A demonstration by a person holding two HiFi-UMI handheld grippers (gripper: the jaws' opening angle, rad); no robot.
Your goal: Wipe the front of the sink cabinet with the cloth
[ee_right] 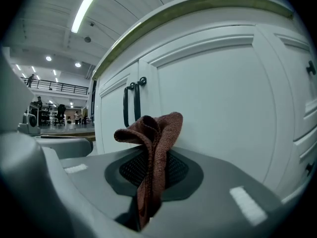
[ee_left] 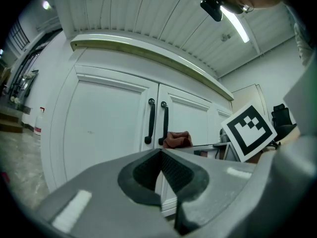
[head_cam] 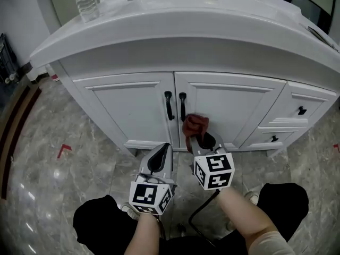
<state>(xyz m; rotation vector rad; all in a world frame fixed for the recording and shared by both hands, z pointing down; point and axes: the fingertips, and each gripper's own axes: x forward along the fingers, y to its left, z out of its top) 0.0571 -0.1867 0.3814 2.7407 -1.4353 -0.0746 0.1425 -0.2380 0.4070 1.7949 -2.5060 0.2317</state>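
Note:
A white sink cabinet [head_cam: 228,102] with two doors and black handles [head_cam: 176,105] faces me. My right gripper [head_cam: 202,138] is shut on a reddish-brown cloth [head_cam: 195,126], which bunches above the jaws close to the lower right door [ee_right: 218,113], just right of the handles. In the right gripper view the cloth [ee_right: 154,148] hangs pinched between the pads. My left gripper [head_cam: 159,155] is lower and left, shut with nothing in it, pointing at the cabinet base; its pads meet [ee_left: 162,175].
A water bottle [head_cam: 85,1] stands on the countertop's left. Two small drawers [head_cam: 289,120] with black knobs sit right of the doors. Grey marble floor [head_cam: 58,158] with a red mark lies left. My knees are at the bottom.

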